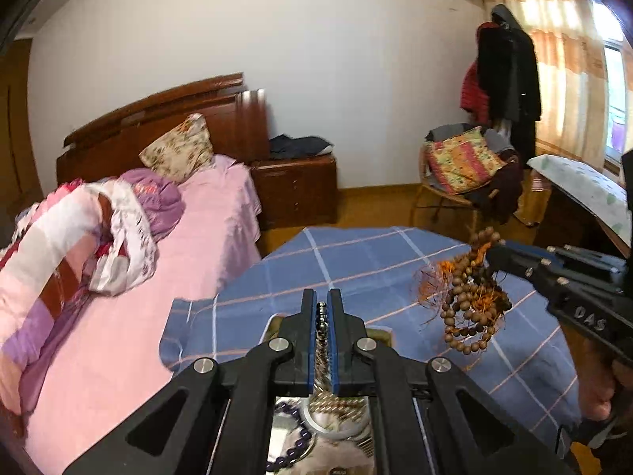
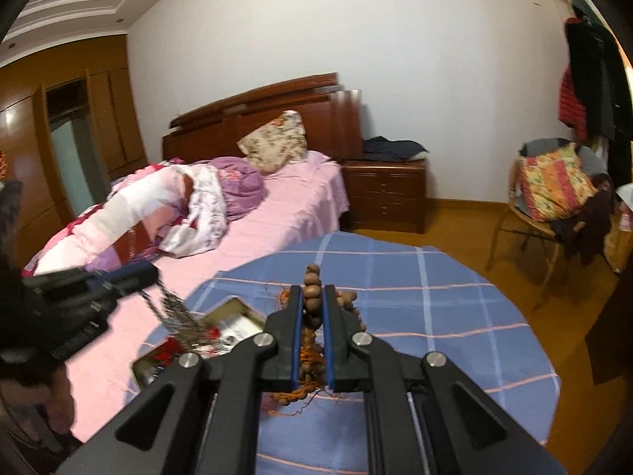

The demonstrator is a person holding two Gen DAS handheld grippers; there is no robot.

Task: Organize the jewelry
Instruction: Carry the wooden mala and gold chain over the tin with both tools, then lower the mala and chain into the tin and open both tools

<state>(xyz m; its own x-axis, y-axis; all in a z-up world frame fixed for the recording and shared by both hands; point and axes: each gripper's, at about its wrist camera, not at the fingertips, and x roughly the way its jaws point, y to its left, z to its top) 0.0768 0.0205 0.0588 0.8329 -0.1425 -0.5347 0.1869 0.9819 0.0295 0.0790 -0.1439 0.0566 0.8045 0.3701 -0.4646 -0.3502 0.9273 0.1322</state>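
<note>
left hand-held gripper (image 1: pixel 325 308) clenched on metal chain (image 1: pixel 322 346); chain hangs straight down over open tin (image 2: pixel 233 308) | right hand-held gripper (image 2: pixel 312 301) grasping wooden bead strand (image 1: pixel 469 297); beads dangle above bench (image 1: pixel 356 261), right of tin | left nearer tin

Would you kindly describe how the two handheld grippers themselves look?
Both the left gripper and right gripper are matte black plastic, with angular linkage arms joined by round silver pivot bolts. Their fingers carry blue inner pads. The right one's side shows raised lettering, seemingly "DAS".
</note>
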